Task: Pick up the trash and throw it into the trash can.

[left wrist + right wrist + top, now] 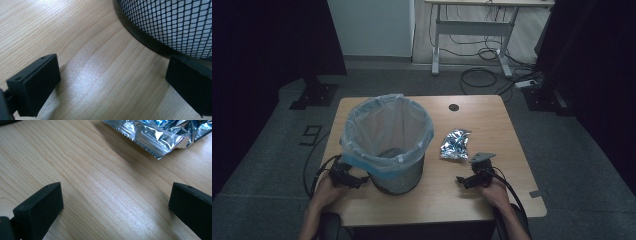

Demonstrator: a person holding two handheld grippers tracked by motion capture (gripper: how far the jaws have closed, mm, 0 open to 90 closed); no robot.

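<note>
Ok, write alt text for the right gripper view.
A crinkled silver foil wrapper lies on a light wooden table, just ahead of the right gripper, whose two black jaws stand wide apart with nothing but bare wood between them.

Foil wrapper (160, 135) cropped at top.

- The mesh bin (396, 172) with its plastic liner (387, 127) stands on the left half of the counter (492, 117), just beside the left gripper (110, 82), blocking its way rightward.
- Bare wood lies between the right gripper (115, 207) jaws, set wide apart.
- A foil wrapper (160, 132) lies just ahead of it.
- The counter's far right part is bare.
</note>
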